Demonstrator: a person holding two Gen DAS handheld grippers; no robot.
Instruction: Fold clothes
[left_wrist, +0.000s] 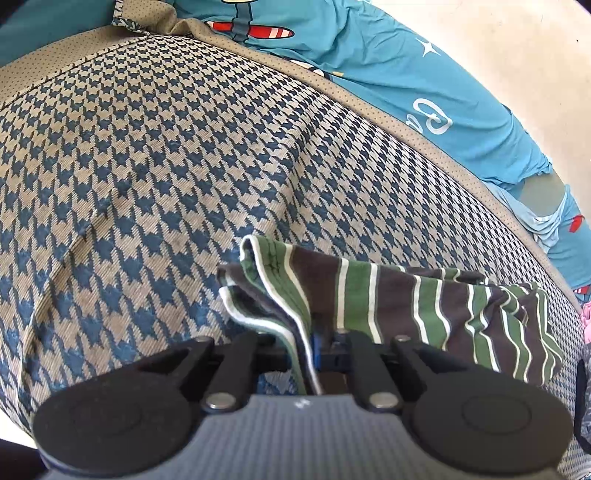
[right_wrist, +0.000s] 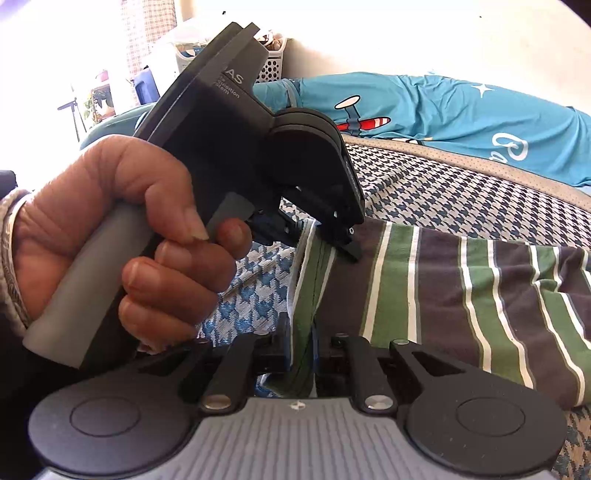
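Observation:
A striped garment (left_wrist: 399, 306), dark brown and green with thin white stripes, lies bunched on the houndstooth-patterned cover (left_wrist: 155, 177). My left gripper (left_wrist: 314, 350) is shut on its layered edge, which folds over just past the fingertips. In the right wrist view the same striped garment (right_wrist: 461, 295) spreads to the right, and my right gripper (right_wrist: 301, 354) is shut on its green hemmed edge. The left gripper (right_wrist: 325, 236) shows there too, held by a hand (right_wrist: 140, 240), pinching the same edge a little farther along.
A teal garment (left_wrist: 388, 74) with a red-and-white propeller print and white lettering lies along the far side of the cover, and the teal garment (right_wrist: 443, 118) shows again in the right view. A white perforated basket (right_wrist: 271, 62) stands beyond. Something pink (left_wrist: 585, 321) peeks in at the right.

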